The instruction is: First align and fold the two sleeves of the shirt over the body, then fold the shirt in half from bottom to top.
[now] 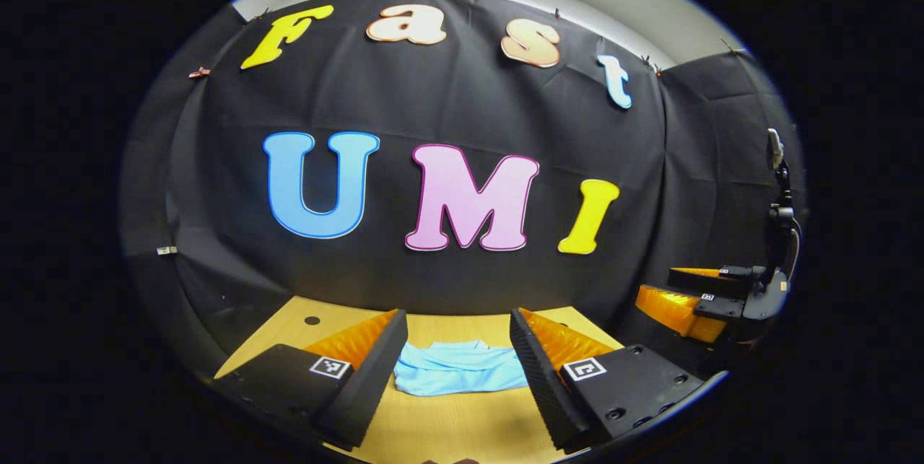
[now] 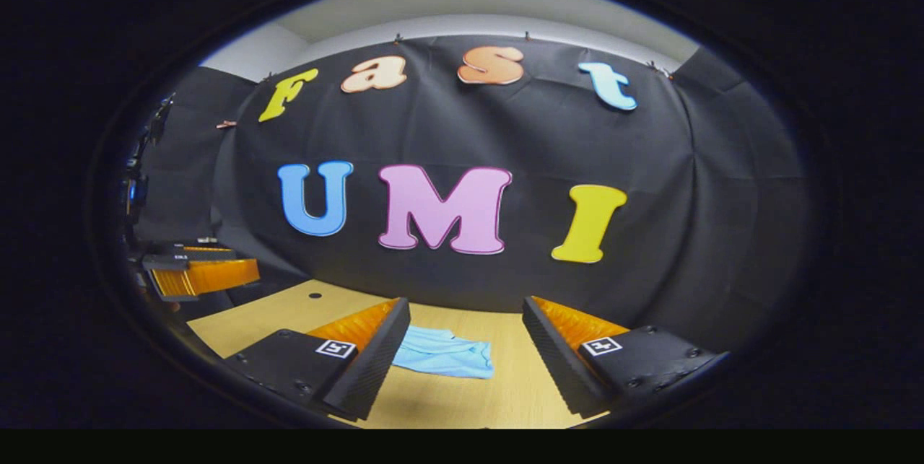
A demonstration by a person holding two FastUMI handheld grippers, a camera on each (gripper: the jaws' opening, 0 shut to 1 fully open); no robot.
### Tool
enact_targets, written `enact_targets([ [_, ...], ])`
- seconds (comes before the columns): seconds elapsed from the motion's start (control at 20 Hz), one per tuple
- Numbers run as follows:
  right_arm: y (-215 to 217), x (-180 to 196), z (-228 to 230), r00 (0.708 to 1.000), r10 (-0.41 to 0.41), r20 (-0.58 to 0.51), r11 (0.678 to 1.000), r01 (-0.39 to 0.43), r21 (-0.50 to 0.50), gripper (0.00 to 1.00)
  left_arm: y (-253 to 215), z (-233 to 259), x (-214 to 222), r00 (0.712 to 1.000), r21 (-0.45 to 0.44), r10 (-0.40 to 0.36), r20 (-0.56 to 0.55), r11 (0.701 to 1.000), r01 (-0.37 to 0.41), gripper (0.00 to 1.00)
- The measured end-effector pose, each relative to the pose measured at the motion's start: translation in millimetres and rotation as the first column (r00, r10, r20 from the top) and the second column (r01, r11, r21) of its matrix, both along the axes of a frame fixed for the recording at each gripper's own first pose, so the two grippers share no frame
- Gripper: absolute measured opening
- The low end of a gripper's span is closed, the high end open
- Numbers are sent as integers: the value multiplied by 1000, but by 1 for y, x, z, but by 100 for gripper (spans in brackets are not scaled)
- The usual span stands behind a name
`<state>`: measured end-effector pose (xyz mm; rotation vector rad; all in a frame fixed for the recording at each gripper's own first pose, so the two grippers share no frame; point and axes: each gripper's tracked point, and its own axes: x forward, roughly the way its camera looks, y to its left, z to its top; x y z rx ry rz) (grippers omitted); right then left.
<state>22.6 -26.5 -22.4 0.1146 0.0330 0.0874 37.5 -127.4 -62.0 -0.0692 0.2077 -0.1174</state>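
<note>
Left gripper [image 1: 455,370]: fingers spread wide, nothing held, raised above the near part of the table [image 1: 462,428]. In the left gripper view the shirt [image 1: 460,369], light blue and already gathered into a compact bundle, lies flat on the wood directly ahead, framed in the gap between the two fingers. Its long axis runs across the line of approach, side to side. The other gripper shows far off at the right edge of this view, clear of the cloth.

Right gripper [image 2: 465,359]: fingers likewise spread, empty, raised above the table [image 2: 505,392]. In the right gripper view the shirt [image 2: 446,353] lies ahead and offset toward the left finger, its right edge ending short of the gap's centre. The left gripper [image 2: 189,273] shows at the far left of this view.

Judgement: the shirt sits centred to the left gripper and off-axis to the right one; the right gripper needs a leftward shift before descent. Neither touches fabric. How many folds are complete cannot be determined
</note>
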Motion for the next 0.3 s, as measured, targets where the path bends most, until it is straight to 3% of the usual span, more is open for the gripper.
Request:
enact_targets([
  [0.2, 8, -48, 30, 998, -45, 53, 999, 43, 33, 97, -7, 27, -33, 998, 2, -6, 61, 1000, 6, 95],
  [0.3, 22, -61, 43, 997, -18, 76, 997, 12, 79, 97, -11, 43, -43, 994, -6, -7, 108, 1000, 8, 95],
])
